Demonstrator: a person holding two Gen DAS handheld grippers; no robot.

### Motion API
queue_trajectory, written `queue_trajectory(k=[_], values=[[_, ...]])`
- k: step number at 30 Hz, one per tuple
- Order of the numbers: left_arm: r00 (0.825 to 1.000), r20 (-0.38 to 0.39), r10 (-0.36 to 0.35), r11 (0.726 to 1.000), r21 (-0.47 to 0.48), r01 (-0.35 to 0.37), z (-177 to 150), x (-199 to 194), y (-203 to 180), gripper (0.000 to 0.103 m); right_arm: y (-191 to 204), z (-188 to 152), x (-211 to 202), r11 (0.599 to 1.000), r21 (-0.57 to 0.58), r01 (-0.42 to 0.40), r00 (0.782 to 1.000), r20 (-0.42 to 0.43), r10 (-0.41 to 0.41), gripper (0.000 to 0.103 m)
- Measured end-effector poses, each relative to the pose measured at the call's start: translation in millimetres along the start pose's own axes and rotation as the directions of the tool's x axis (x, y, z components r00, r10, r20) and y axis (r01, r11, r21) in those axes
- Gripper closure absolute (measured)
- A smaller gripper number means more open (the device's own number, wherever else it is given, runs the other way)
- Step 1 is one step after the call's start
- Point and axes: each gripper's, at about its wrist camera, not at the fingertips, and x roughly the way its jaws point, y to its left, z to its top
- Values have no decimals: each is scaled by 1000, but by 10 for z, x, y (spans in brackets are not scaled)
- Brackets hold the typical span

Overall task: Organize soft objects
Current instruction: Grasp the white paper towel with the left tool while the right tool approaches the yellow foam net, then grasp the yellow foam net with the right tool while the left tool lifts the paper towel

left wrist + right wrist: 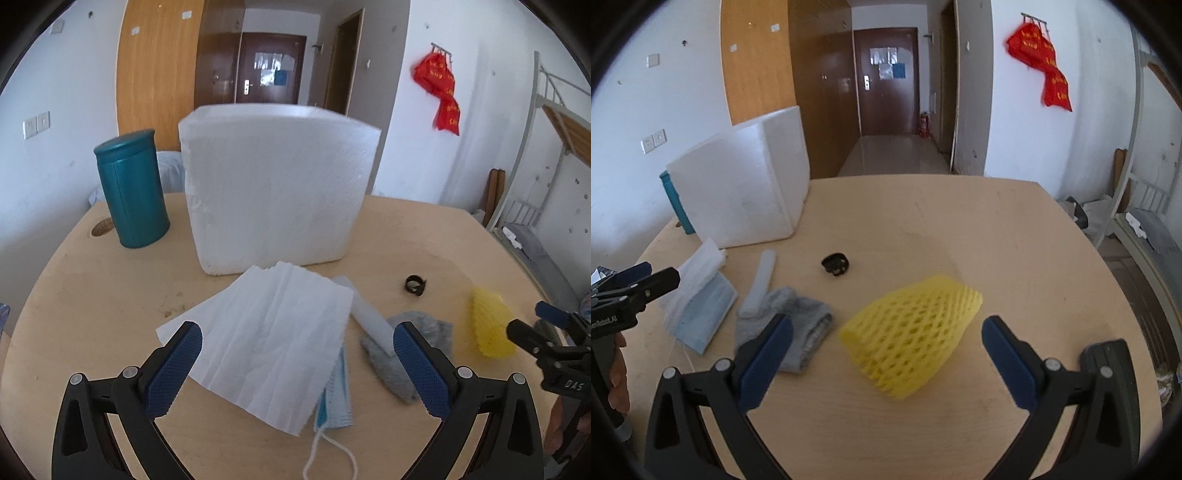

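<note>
on the bench [92, 295]: foam box [275, 184] at the back, canister [131, 190] to its left; before the box, tissue [266, 339] atop mask [338, 402]; to the right, sock [406, 354] under foam stick [365, 314], then net sleeve [489, 321]; ring [415, 285] behind them.

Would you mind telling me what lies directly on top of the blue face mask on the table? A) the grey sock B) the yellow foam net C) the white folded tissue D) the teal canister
C: in the left wrist view the white folded tissue covers most of the blue face mask, whose edge and ear loop stick out beneath it.
</note>
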Motion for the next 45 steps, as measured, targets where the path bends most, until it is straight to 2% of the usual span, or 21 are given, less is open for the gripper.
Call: queue_trajectory(k=[5,11,14,16,17,20,22,26,31,32,33,34,36,43,44,45], values=[[999,-34,13,1000,2,-13,-9,140,14,1,-43,-43,71,1000,6,15,999,-39,-15,0],[997,-73,21,1000,-3,-21,-23,260,34,7,-109,-65,155,1000,30,-7,998,-63,9,0],[995,-94,28,1000,-7,-29,-38,330,55,20,-127,-71,161,999,37,-19,998,-59,21,0],[993,-110,28,1000,-7,-29,-55,381,67,32,-129,-73,171,999,38,-21,998,-59,24,0],[993,-119,28,1000,-7,-29,-63,395,69,34,-131,-71,177,999,39,-23,998,-60,25,0],[993,-112,25,1000,-11,-26,-68,379,81,45,-138,-79,180,999,41,-19,998,-62,22,0],[995,-94,21,1000,-14,-23,-63,333,95,59,-129,-77,174,999,39,-16,998,-61,18,0],[998,-63,-4,1000,-31,2,-62,234,144,74,-83,-77,163,1000,27,-5,998,-57,7,0],[998,-58,-37,999,-28,36,-78,204,123,78,-46,-75,160,1000,18,4,998,-56,-3,0],[998,-57,-41,999,-30,39,-70,210,129,83,-45,-75,153,1000,17,4,999,-54,-3,0],[997,-57,-45,999,-33,43,-66,207,136,93,-48,-77,146,1000,19,6,999,-52,-5,0],[997,-55,-48,998,-36,46,-63,201,148,96,-51,-81,133,1000,21,7,999,-50,-6,0],[998,-40,-51,998,-35,49,-60,163,158,100,-59,-96,103,1000,21,7,999,-43,-6,0],[999,3,-49,999,0,49,-56,62,109,102,-86,-103,229,999,29,33,996,-85,-30,0],[999,9,-51,999,3,51,-53,50,111,102,-83,-103,248,999,26,33,996,-90,-30,1],[998,16,-57,998,4,57,-52,30,111,102,-74,-102,269,999,21,34,995,-96,-31,8]])
